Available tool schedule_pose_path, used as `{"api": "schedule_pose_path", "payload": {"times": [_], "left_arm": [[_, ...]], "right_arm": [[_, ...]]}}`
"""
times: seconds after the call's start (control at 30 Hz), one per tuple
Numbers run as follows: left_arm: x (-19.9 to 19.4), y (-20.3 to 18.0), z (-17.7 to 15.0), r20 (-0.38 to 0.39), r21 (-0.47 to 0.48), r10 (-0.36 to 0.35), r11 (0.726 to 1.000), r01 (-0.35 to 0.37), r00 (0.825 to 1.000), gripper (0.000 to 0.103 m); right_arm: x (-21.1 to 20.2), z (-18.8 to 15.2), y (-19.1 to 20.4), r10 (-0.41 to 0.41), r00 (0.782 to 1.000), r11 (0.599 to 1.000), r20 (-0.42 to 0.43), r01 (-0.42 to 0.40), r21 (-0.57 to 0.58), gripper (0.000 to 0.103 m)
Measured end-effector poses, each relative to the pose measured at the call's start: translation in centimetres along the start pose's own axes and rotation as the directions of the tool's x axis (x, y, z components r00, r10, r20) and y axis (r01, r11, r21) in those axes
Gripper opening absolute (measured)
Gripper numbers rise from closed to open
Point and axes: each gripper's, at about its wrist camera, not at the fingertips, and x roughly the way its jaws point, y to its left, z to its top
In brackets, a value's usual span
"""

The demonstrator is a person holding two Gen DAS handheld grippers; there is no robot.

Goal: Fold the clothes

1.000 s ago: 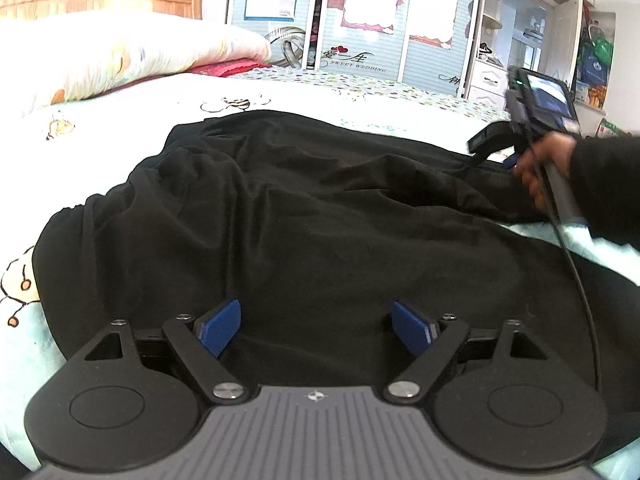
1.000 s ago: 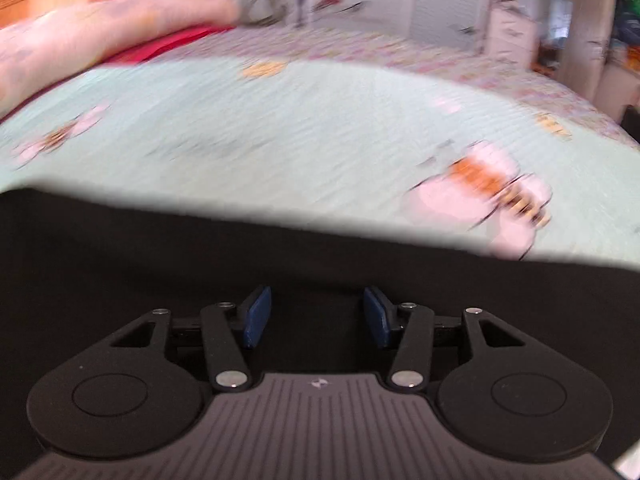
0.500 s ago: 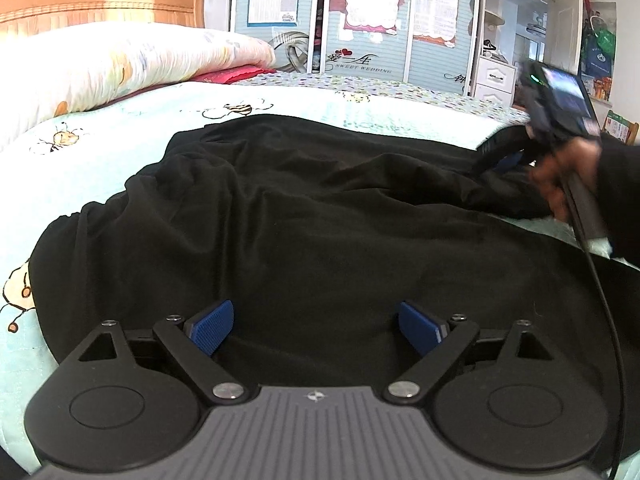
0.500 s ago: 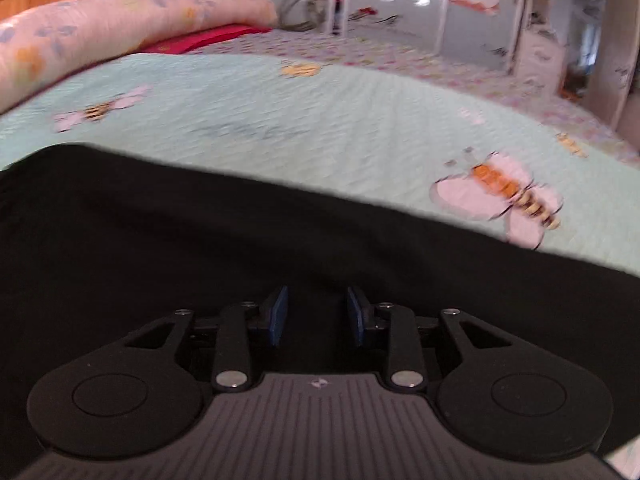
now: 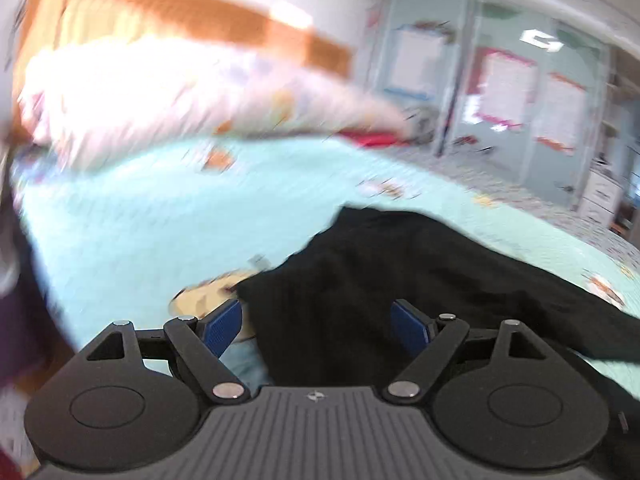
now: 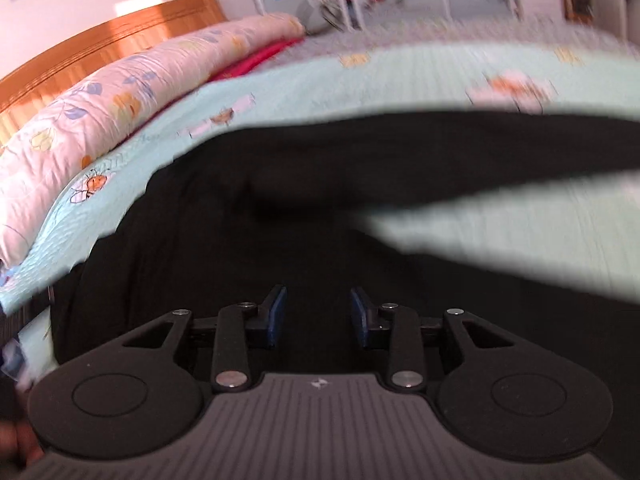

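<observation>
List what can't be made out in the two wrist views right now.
- Left wrist view: pillow and wardrobe posters smeared by motion blur; print unreadable.
- Left wrist view: near part of the black garment hidden behind the left gripper body.
- Right wrist view: whether the right gripper fingers pinch cloth; black on black.
- Right wrist view: garment's far strip blurred, cut by right edge.

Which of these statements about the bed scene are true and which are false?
1. The garment on the bed is black. True.
2. The bedspread is dark red. False: it is pale mint green with cartoon bees.
3. The left gripper has its jaws wide apart. True.
4. The headboard is white metal. False: it is orange-brown wood.
5. A floral pillow lies below the headboard. True.
</observation>
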Motion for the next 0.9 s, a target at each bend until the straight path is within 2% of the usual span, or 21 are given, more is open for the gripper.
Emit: {"api": "schedule_pose_path", "payload": {"times": [0.07, 0.13, 0.17, 0.23, 0.27, 0.33, 0.37, 0.4, 0.5, 0.57, 0.6, 0.63, 0.67, 0.7, 0.73, 0.77, 0.9], "left_arm": [[2.1, 1.7, 0.9, -0.12, -0.114, 0.014, 0.993, -0.027, 0.993, 0.085], [5.1, 3.0, 1.6, -0.259, -0.219, -0.001, 0.974, -0.058, 0.966, 0.087], [5.9, 3.3, 2.2, -0.262, -0.25, -0.018, 0.967, -0.05, 0.965, 0.092], [7.6, 3.6, 3.7, -0.265, -0.303, -0.057, 0.952, -0.027, 0.963, 0.093], [8.8, 3.8, 4.4, -0.288, -0.349, -0.107, 0.937, 0.0, 0.952, 0.092], [11.1, 4.8, 4.9, -0.317, -0.484, -0.258, 0.872, 0.079, 0.913, 0.058], [11.4, 5.3, 4.9, -0.326, -0.526, -0.27, 0.848, 0.064, 0.906, 0.013], [11.7, 5.9, 5.0, -0.334, -0.564, -0.279, 0.824, 0.046, 0.9, 0.013], [8.6, 6.2, 6.3, -0.202, -0.468, -0.164, 0.882, 0.052, 0.965, 0.012], [6.2, 4.9, 6.8, -0.089, -0.292, -0.041, 0.956, 0.013, 0.995, 0.012], [5.4, 4.2, 6.7, -0.042, -0.201, 0.005, 0.979, -0.013, 0.999, 0.015], [5.1, 3.7, 6.4, -0.028, -0.14, 0.038, 0.989, -0.041, 0.999, 0.019], [5.5, 3.6, 6.1, -0.063, -0.116, 0.051, 0.991, -0.058, 0.997, 0.029], [6.3, 3.9, 5.8, -0.141, -0.127, 0.045, 0.99, -0.063, 0.989, 0.038], [6.7, 4.5, 5.4, -0.203, -0.167, 0.024, 0.984, -0.059, 0.979, 0.038], [6.5, 5.3, 5.2, -0.221, -0.202, 0.009, 0.978, -0.055, 0.975, 0.038], [3.1, 5.6, 5.3, -0.143, -0.196, 0.054, 0.977, -0.082, 0.988, 0.048]], "right_arm": [[-1.0, -1.7, -0.5, -0.014, 1.0, 1.0, -0.02, 0.014, 0.024, 0.036], [-2.1, -2.7, -1.0, -0.045, 0.998, 0.999, -0.032, 0.046, 0.014, 0.036], [-2.7, -2.7, -1.2, -0.049, 0.998, 0.999, -0.032, 0.05, 0.02, 0.036], [-3.2, -3.1, -1.4, -0.044, 0.998, 0.998, -0.04, 0.046, 0.034, 0.039], [-3.4, -3.3, -1.6, -0.046, 0.998, 0.998, -0.045, 0.048, 0.037, 0.039], [-3.9, -3.9, -1.6, -0.051, 0.998, 0.998, -0.047, 0.052, 0.034, 0.039], [-4.2, -4.1, -1.7, -0.053, 0.997, 0.998, -0.047, 0.054, 0.033, 0.04], [-4.4, -4.2, -1.9, -0.054, 0.997, 0.998, -0.046, 0.056, 0.035, 0.041], [-5.2, -4.4, -2.6, -0.063, 0.997, 0.997, -0.043, 0.066, 0.05, 0.043], [-5.7, -4.5, -3.4, -0.069, 0.997, 0.995, -0.034, 0.071, 0.065, 0.045], [-6.0, -4.6, -3.8, -0.071, 0.997, 0.995, -0.03, 0.073, 0.073, 0.045], [-6.2, -4.8, -4.1, -0.071, 0.997, 0.994, -0.027, 0.073, 0.081, 0.045], [-6.3, -5.0, -4.4, -0.064, 0.998, 0.994, -0.028, 0.066, 0.087, 0.045], [-6.2, -5.2, -4.5, -0.06, 0.998, 0.994, -0.029, 0.062, 0.086, 0.045], [-6.2, -5.5, -4.5, -0.063, 0.998, 0.995, -0.026, 0.065, 0.075, 0.045], [-6.1, -5.6, -4.3, -0.069, 0.997, 0.996, -0.022, 0.07, 0.057, 0.045], [-6.4, -5.6, -3.9, -0.077, 0.997, 0.997, -0.017, 0.078, 0.023, 0.046]]}}
